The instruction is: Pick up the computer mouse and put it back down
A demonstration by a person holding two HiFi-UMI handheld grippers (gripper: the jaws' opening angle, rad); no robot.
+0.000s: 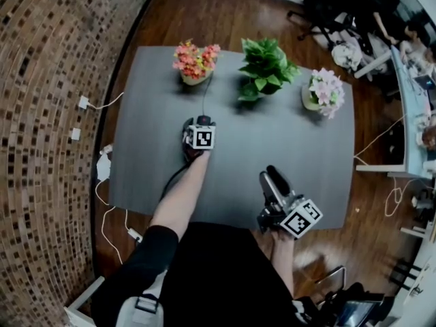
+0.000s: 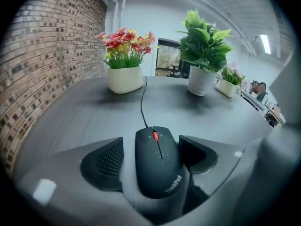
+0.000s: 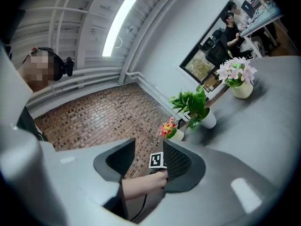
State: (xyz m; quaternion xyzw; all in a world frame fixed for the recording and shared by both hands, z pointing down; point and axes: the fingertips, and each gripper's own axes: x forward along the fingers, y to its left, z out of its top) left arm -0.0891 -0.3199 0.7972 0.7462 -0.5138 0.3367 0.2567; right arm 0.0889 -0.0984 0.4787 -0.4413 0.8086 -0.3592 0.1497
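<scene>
The black mouse [image 2: 159,166] lies flat on the gray table [image 1: 150,114], right between the two jaws of the left gripper [image 2: 150,145]. The jaws are spread wide. A strip of bare table shows between the left jaw and the mouse. The right jaw is very close to its side. The mouse's cable [image 2: 142,100] runs away toward the pot of red flowers [image 1: 195,61].

The right gripper [image 3: 149,147] hangs over the near edge, well apart from the mouse, with its jaws spread and nothing in them.

The mouse is far from every table edge. Bare table lies on both sides of it. Three pots stand along the far edge.
</scene>
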